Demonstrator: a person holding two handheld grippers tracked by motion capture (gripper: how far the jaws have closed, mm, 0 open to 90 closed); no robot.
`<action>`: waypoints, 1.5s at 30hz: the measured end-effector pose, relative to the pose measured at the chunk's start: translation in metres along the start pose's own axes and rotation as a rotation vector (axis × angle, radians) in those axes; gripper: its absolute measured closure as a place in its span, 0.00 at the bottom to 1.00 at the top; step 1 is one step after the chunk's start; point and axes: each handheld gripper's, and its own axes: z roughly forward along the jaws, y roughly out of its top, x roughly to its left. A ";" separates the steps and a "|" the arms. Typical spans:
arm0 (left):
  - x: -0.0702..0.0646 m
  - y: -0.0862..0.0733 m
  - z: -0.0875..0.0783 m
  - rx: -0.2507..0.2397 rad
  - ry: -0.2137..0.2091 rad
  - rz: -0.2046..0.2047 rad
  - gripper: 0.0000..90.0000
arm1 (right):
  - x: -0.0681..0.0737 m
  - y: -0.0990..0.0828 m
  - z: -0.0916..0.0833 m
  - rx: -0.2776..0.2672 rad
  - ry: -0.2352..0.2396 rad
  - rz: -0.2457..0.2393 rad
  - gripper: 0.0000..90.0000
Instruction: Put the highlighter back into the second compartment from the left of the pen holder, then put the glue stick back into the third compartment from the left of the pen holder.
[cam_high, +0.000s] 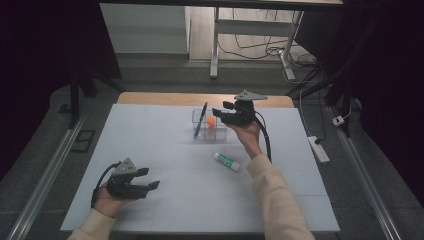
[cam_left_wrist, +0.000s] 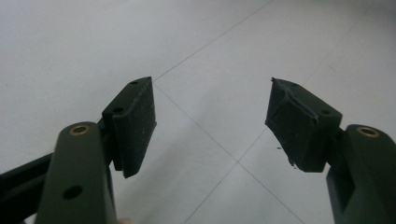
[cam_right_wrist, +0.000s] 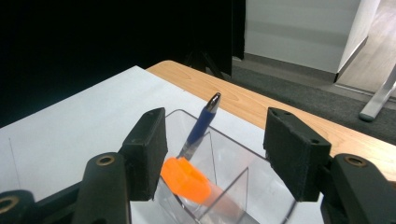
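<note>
A white-topped table (cam_high: 165, 150) with a bare wooden strip along its far edge carries the things. Near the far middle stands a clear compartmented organizer box (cam_high: 210, 131), with a blue pen (cam_high: 200, 120) leaning in it beside an orange item (cam_high: 211, 121). Nearer, toward the right, a green-and-white glue stick (cam_high: 227, 161) lies flat on the surface.

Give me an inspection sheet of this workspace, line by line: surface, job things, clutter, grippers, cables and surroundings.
Surface: white table, wooden edge at the far side.
Job things: clear box holding a blue pen that leans out, and an orange piece; glue stick lying nearer.
Clutter: nothing seen.
Grippers: left gripper open, low over the table; right gripper open above the box, nothing between its jaws.
Cables: one trailing from each gripper; more on the floor, with a power strip.
Surroundings: dark curtains, desk legs behind.
</note>
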 end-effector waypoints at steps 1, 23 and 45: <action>0.000 0.000 0.000 0.001 0.000 0.000 0.37 | 0.000 -0.001 -0.002 0.002 0.000 -0.001 0.43; 0.001 0.000 0.000 0.000 0.010 -0.003 0.36 | 0.008 -0.022 -0.048 0.054 0.048 -0.036 0.44; 0.001 0.000 0.000 -0.001 0.016 -0.006 0.36 | 0.017 -0.048 -0.082 0.228 0.088 -0.044 0.43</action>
